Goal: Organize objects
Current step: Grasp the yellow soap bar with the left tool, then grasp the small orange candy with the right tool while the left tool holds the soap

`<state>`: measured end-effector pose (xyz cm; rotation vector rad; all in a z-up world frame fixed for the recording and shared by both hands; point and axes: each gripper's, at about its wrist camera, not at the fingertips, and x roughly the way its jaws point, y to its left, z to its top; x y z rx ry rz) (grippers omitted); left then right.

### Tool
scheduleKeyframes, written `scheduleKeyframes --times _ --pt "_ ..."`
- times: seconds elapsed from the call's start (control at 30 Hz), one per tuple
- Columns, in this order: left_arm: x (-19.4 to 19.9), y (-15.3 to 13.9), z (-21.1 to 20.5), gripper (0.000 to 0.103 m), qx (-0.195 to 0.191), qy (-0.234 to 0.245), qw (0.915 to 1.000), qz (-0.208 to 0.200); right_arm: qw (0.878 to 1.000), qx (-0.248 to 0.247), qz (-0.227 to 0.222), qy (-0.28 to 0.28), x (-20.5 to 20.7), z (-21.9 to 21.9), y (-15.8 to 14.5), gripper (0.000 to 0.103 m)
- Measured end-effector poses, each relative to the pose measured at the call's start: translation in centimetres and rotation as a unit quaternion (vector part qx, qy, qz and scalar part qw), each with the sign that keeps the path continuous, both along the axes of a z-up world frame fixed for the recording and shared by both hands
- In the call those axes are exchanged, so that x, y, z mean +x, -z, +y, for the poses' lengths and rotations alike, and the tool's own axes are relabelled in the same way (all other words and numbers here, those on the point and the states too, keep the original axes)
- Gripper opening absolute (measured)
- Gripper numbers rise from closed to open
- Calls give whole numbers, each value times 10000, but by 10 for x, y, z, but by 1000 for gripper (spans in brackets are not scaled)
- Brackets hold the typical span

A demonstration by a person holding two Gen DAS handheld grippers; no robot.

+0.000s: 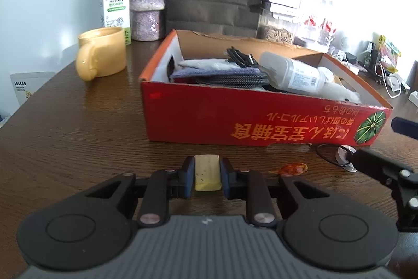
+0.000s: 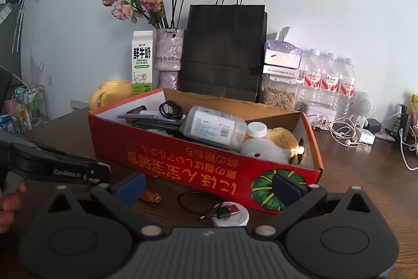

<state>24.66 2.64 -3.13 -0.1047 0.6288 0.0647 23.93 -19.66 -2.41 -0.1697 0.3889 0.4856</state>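
Our left gripper point(image 1: 207, 175) clamps a yellow block point(image 1: 207, 171); our right gripper point(image 2: 209, 183), jaws wide, holds nothing. Leftward, "GenRobot.AI" marks that left tool; far left, a milk carton point(image 2: 142, 62) reads "FRESH MILK".

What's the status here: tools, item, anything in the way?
Left tool shut on yellow eraser, on the table. Right tool open, empty, over cable. Red box ahead; candy alongside.

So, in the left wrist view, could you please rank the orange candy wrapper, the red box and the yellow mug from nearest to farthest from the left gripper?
From the left gripper:
1. orange candy wrapper, just right.
2. red box, ahead.
3. yellow mug, far left.
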Motion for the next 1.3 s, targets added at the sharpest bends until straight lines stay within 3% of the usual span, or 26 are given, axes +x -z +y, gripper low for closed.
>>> scheduleKeyframes --times 0.53,0.6,0.77,1.0,1.1,1.17,1.23,1.3 --pt "-33 -18 29 22 -48 -74 9992 -385 9981 -101 355 -498 -12 38 7 103" --pt "-35 -18 31 22 -62 -62 9991 -406 9972 -109 429 -601 -12 44 8 99" --pt "-38 -18 36 22 -135 -48 9990 -431 9947 -228 703 -718 -3 65 13 77" --pt "-40 -19 41 22 -247 -1 9987 -447 9920 -288 1191 -294 28 83 28 61" --pt "-41 -20 42 22 -286 21 9985 -466 9920 -249 1201 -310 28 83 28 46" --pt "-41 -21 43 22 -301 22 9984 -478 9921 -247 1165 -401 25 83 28 24" --pt "-42 -21 42 22 -311 27 9983 -488 9920 -253 1146 -476 21 83 29 12" --pt "-42 -21 42 22 -319 32 9983 -494 9919 -260 1127 -517 19 83 28 12"
